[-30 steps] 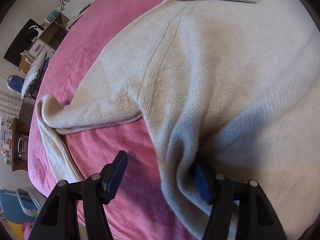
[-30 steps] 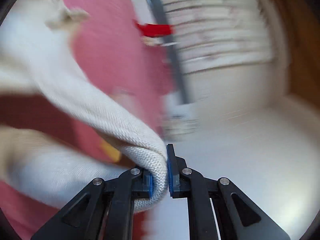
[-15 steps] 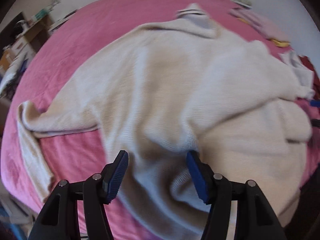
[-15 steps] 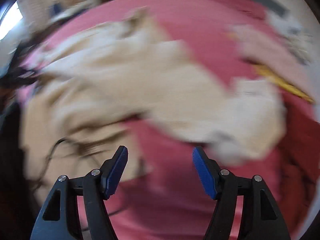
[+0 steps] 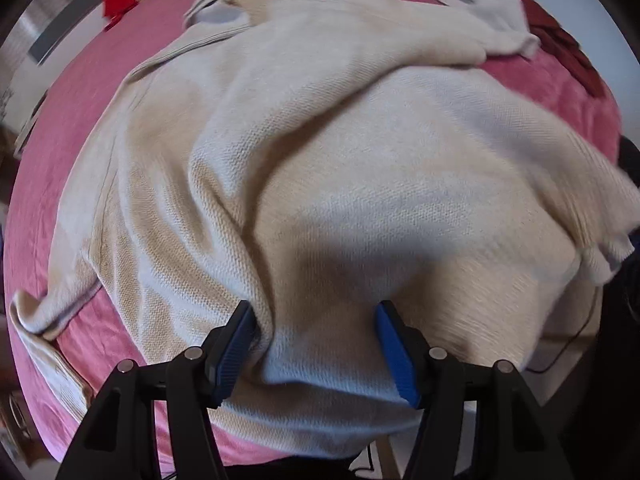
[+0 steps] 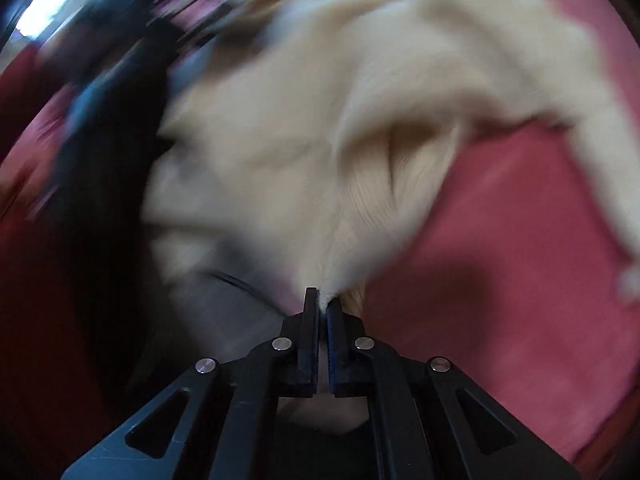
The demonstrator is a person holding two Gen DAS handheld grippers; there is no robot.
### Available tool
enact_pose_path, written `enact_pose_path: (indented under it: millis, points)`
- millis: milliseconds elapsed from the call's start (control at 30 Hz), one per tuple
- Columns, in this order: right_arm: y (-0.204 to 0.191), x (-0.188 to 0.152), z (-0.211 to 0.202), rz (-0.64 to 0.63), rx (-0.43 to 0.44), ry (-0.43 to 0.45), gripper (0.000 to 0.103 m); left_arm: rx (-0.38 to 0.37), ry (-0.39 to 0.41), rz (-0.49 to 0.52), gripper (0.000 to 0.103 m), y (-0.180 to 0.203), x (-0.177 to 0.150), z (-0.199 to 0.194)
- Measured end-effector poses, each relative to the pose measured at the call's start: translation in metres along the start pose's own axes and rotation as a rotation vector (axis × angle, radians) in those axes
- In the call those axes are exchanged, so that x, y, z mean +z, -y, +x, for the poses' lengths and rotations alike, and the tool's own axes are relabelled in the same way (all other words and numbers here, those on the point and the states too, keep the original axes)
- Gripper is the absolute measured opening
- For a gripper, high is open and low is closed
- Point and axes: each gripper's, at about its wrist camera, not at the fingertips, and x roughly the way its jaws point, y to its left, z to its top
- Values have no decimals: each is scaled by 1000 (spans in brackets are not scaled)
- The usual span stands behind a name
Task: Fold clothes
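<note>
**Sweater spread on the bed, first sleeve folded in, hem being taken up**

Left gripper [image 5: 316, 344] stands with its blue pads wide apart, straddling a raised ridge of knit at the near hem of the cream sweater [image 5: 340, 168]; one pad touches the fabric, but nothing is clamped. Right gripper [image 6: 323, 308] has its jaws closed to a narrow slit with a pinch of the same sweater [image 6: 360, 120] caught between them; that view is heavily blurred, so which part of the edge is held cannot be told. The sweater lies on the pink bedspread [image 5: 80, 92], collar [image 5: 216, 12] at the far end. One sleeve [image 5: 420, 36] lies folded across the chest; the other sleeve [image 5: 56, 300] trails outward to the side, its cuff near the bed edge. Other garments [image 5: 560, 36] lie at the far corner. By judgement, the fold is at an early stage: one sleeve is in, while the second sleeve, the wrinkled body and the lengthwise fold remain.
</note>
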Motion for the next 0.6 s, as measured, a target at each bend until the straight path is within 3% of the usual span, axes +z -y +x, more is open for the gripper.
enact_pose_path:
  millis: [67, 133, 200, 267, 333, 400, 533, 600]
  points:
    - [12, 9, -22, 27, -47, 68, 5, -43, 20, -18, 63, -6, -2, -10]
    - [25, 18, -45, 54, -93, 136, 11, -74, 101, -87, 63, -29, 3, -29]
    - [37, 28, -67, 81, -140, 204, 34, -45, 196, -175, 63, -65, 16, -43]
    - [50, 37, -89, 109, -186, 272, 80, 14, 262, -245, 63, -125, 34, -37]
    - [62, 46, -111, 136, -233, 340, 82, 91, 291, -282, 63, -182, 58, -19]
    - [90, 92, -120, 134, -277, 379, 82, 189, 269, -295, 63, -228, 79, 10]
    - [142, 205, -81, 38, -483, 269, 82, 309, 189, -217, 63, -288, 123, 66]
    - [175, 251, -53, 31, -493, 220, 82, 319, 180, -171, 63, -302, 142, 85]
